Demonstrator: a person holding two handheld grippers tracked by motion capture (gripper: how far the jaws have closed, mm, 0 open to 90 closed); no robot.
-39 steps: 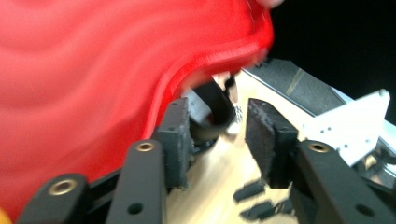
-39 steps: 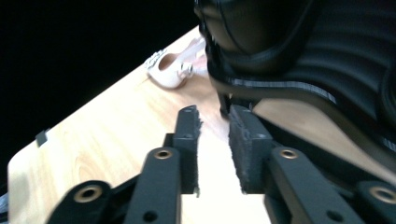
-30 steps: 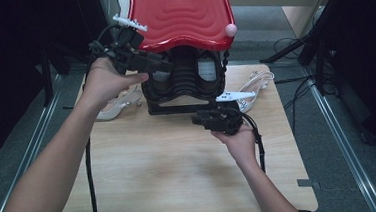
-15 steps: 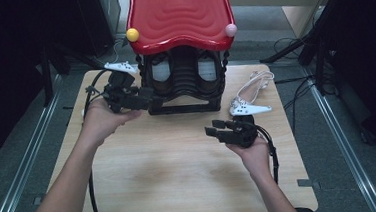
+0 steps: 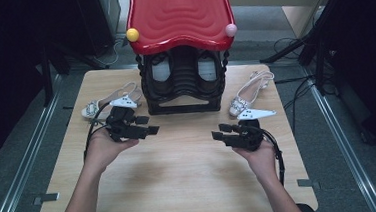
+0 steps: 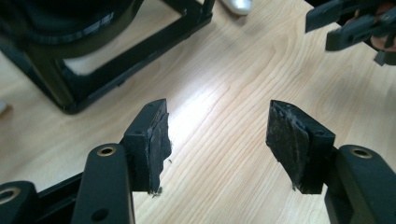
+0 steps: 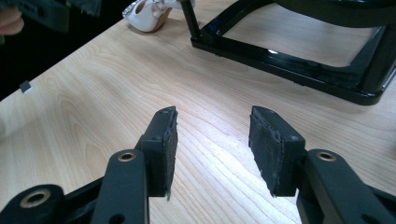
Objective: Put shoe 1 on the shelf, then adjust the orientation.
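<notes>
Both tools hang empty over bare wood at centre frame: the left gripper [image 5: 145, 130] and the right gripper [image 5: 224, 134] have jaws spread, having just been opening; the 2 sandals sit apart, the left sandal [image 5: 106, 101] at middle left, the right sandal [image 5: 250, 92] at middle right, flanking the black rack [image 5: 185, 106]; reaching past that frame risks knocking it or snagging a strap.

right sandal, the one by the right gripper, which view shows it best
The high view: the right sandal lies whole on the table, right of the black rack, straps and decorated toe visible. The left gripper view catches just its pale tip at the top edge. The right gripper view shows the other sandal instead.
</notes>
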